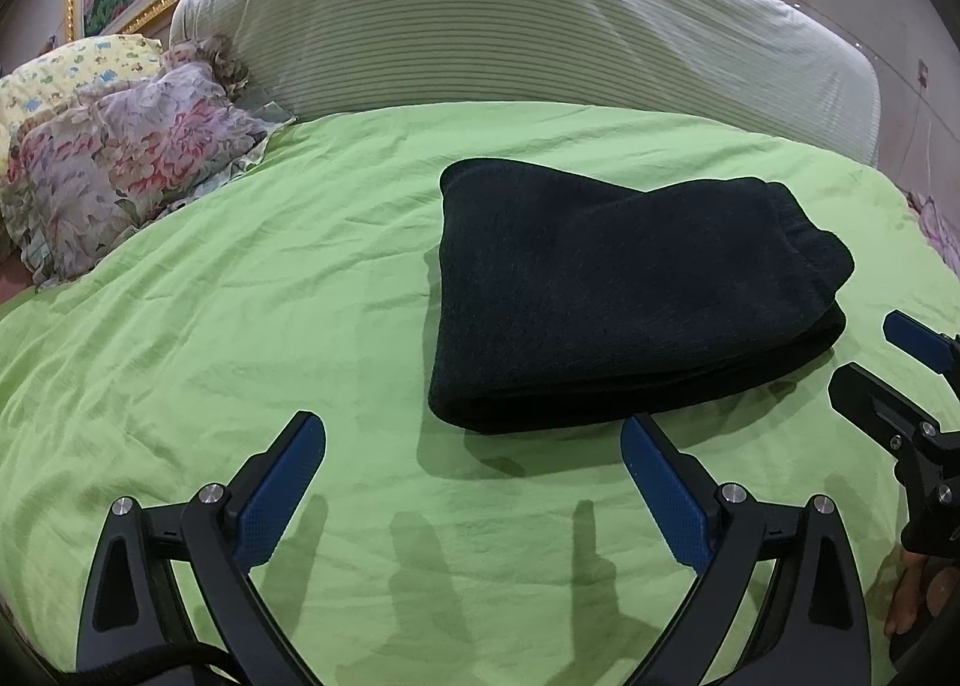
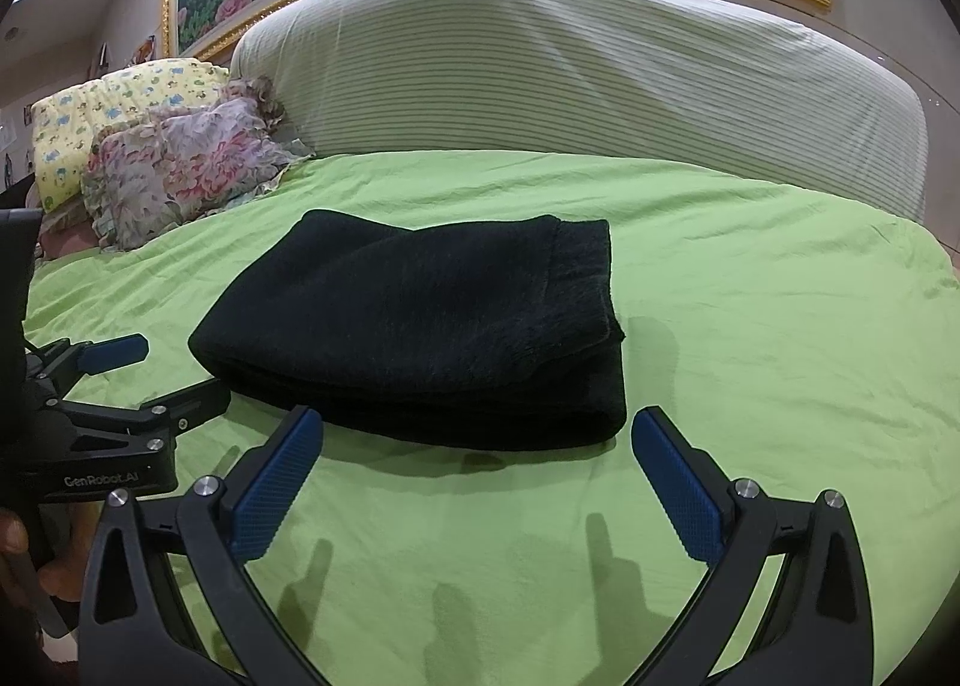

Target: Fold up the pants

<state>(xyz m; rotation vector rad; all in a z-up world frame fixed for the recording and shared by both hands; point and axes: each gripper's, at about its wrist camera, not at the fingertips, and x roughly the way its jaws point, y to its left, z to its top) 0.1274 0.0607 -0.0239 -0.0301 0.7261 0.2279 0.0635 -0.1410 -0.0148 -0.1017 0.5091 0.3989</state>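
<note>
The left gripper point(image 1: 474, 434) hung with jaws wide apart, empty, just short of the pants point(image 1: 624, 296), which lay folded on the green sheet point(image 1: 240, 296). The right gripper point(image 2: 477, 431) was likewise spread and empty. A stray nudge could have tipped the loose stacked layers askew.

Fuzzy matt black pants point(image 1: 630, 290) on creased green cotton sheet point(image 1: 240, 326)

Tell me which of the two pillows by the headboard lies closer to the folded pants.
The pink floral pillow: it lies in front, towards the black pants, while the yellow patterned pillow sits behind it, further into the corner.
</note>
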